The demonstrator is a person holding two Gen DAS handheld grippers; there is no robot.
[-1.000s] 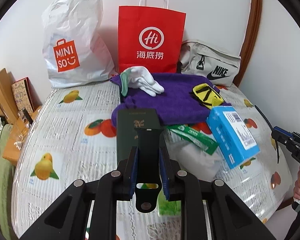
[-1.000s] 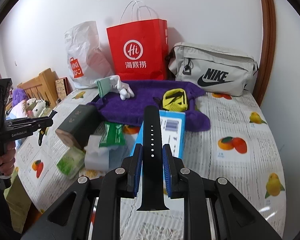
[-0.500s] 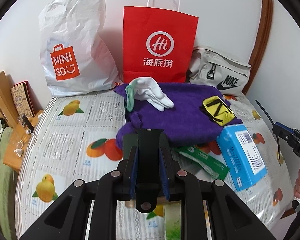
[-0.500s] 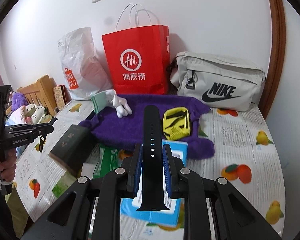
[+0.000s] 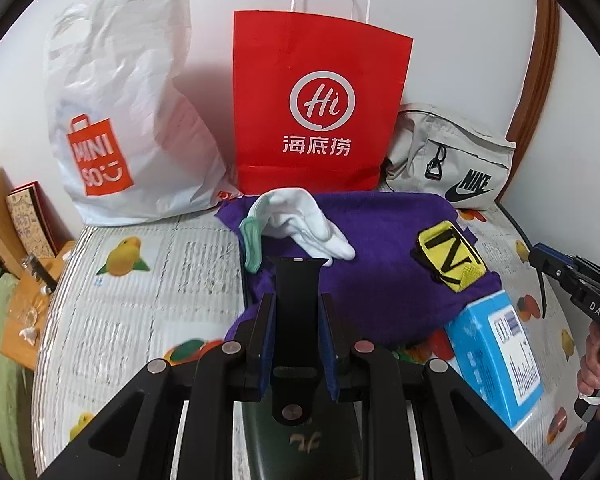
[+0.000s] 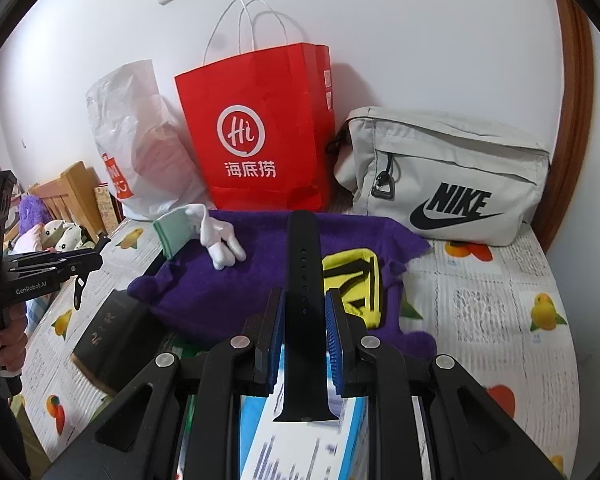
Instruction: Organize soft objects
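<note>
My left gripper (image 5: 296, 304) is shut on a short black watch strap (image 5: 298, 292) that stands upright between its blue pads. A longer black watch strap with holes (image 6: 304, 264) is clamped in my right gripper (image 6: 303, 300), which is also shut. Ahead of both lies a purple towel (image 5: 380, 248) (image 6: 260, 264) on the fruit-print bed. On the towel rest a white glove with a green cuff (image 5: 300, 220) (image 6: 208, 232) and a yellow pouch (image 5: 450, 258) (image 6: 356, 280). Each gripper hovers over the near edge of the towel.
A red paper bag (image 5: 320, 108) (image 6: 260, 128), a white plastic bag (image 5: 120, 120) and a grey Nike bag (image 6: 448, 176) line the wall. A blue box (image 5: 496, 352) and a dark green box (image 6: 108, 328) sit near the towel. A wooden headboard (image 6: 72, 196) is at left.
Both grippers have moved forward over the bed toward the towel and bags, which now look larger. The green box and tissue packs have slid under and behind the grippers. Both straps stay gripped.
</note>
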